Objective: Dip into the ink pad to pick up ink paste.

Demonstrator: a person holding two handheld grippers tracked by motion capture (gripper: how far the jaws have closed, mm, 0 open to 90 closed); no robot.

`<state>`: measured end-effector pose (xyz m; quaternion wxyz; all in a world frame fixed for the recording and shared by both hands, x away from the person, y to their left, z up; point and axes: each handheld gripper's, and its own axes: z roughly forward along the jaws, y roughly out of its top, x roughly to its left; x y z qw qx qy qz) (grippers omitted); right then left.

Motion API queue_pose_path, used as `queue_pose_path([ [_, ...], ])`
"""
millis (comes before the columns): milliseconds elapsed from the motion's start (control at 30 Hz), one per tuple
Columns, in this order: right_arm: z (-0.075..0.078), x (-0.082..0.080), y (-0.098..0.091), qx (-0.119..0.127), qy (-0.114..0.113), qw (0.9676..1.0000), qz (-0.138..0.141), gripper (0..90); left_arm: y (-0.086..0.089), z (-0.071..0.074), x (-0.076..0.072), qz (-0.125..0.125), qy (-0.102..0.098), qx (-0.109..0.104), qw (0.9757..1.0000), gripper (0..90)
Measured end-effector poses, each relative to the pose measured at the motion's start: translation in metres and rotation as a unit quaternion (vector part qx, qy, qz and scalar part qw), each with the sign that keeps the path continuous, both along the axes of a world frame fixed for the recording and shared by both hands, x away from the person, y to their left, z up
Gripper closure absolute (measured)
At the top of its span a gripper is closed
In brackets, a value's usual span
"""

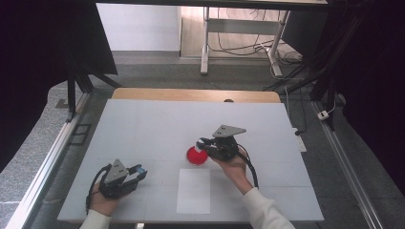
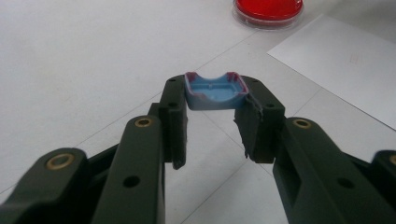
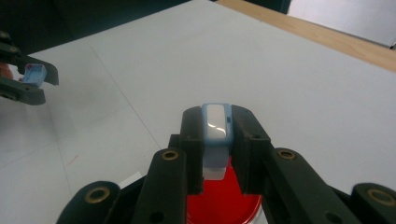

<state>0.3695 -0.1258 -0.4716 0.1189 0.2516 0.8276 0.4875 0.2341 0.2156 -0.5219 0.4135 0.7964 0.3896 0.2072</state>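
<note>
My left gripper [image 2: 215,93] is shut on a small blue plastic piece [image 2: 214,95] with a pink-stained rim, held by its two sides. In the high view this gripper [image 1: 141,171] rests low near the table's front left. My right gripper [image 3: 217,119] is shut on a pale blue and white plastic piece [image 3: 215,135]. The piece's lower end hangs just over a round red dish [image 3: 224,205]. In the high view the right gripper [image 1: 201,142] sits at the dish's [image 1: 196,156] right edge, near the table's middle.
A white sheet of paper [image 1: 193,190] lies on the white tabletop [image 1: 143,129] just in front of the red dish [image 2: 268,9]. A wooden strip [image 1: 191,94] runs along the table's far edge. Dark frame posts stand at both sides.
</note>
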Motion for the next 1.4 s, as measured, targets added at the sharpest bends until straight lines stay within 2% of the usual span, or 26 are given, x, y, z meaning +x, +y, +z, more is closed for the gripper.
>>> queue_pose_path([
  [233,-0.009,0.004,0.005,-0.023,0.011,0.9997,-0.001,74.7,0.0,0.0,-0.001,-0.001,0.0,0.0,1.0,64.8],
  [633,-0.021,0.008,0.013,-0.052,0.012,0.9986,-0.005,74.7,0.0,0.0,0.0,-0.002,0.001,0.001,1.0,64.8],
  [1267,-0.028,0.009,0.017,-0.072,0.005,0.9974,-0.009,74.7,0.0,0.0,-0.001,-0.003,-0.002,-0.001,1.0,64.8],
  [1400,-0.028,0.009,0.017,-0.07,0.005,0.9975,-0.008,74.6,0.0,0.0,-0.001,-0.003,-0.002,0.0,1.0,64.8],
])
